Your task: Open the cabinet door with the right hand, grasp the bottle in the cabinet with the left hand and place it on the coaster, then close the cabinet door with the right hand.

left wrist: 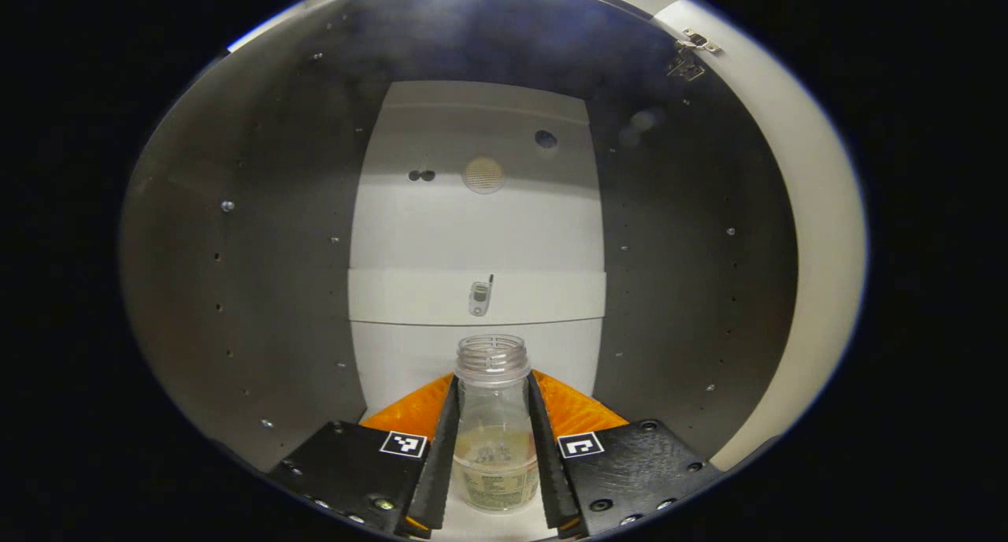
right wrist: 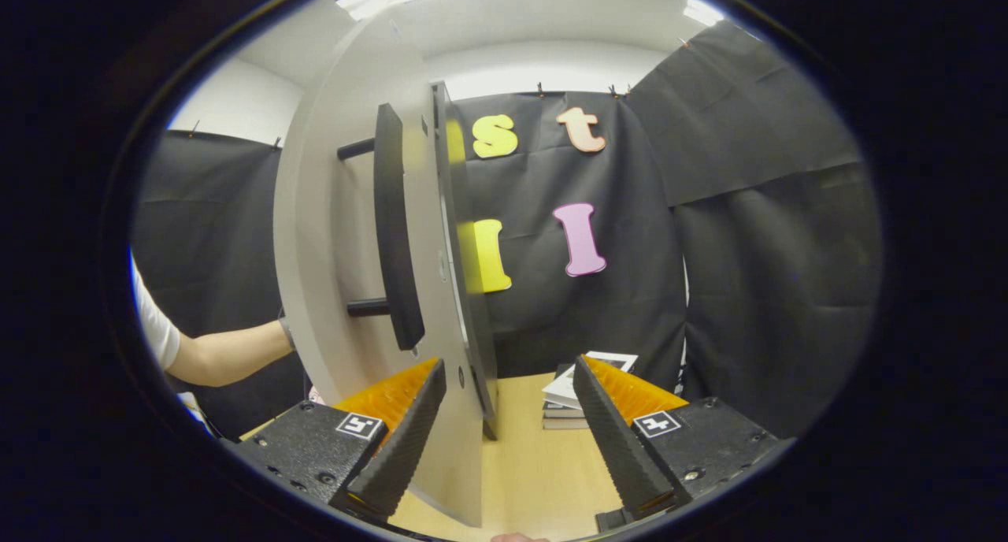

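A clear, capless plastic bottle (left wrist: 494,424) with a pale label stands upright on the cabinet floor, deep inside the cabinet (left wrist: 260,274). In the left gripper view, my left gripper (left wrist: 493,380) is shut on the bottle, one finger pressing each side of its body just below the neck. In the right gripper view, the pale cabinet door (right wrist: 346,235) is swung open and seen nearly edge-on, its black bar handle (right wrist: 391,227) on the left face. My right gripper (right wrist: 509,365) is open, its fingers standing on either side of the door's lower edge without touching it.
Dark cabinet side walls close in on both sides of the bottle, with a white back panel (left wrist: 480,227) behind. A hinge (left wrist: 697,46) sits at the upper right. A stack of books (right wrist: 571,392) lies on the wooden table (right wrist: 535,463). A person's forearm (right wrist: 228,353) reaches behind the door.
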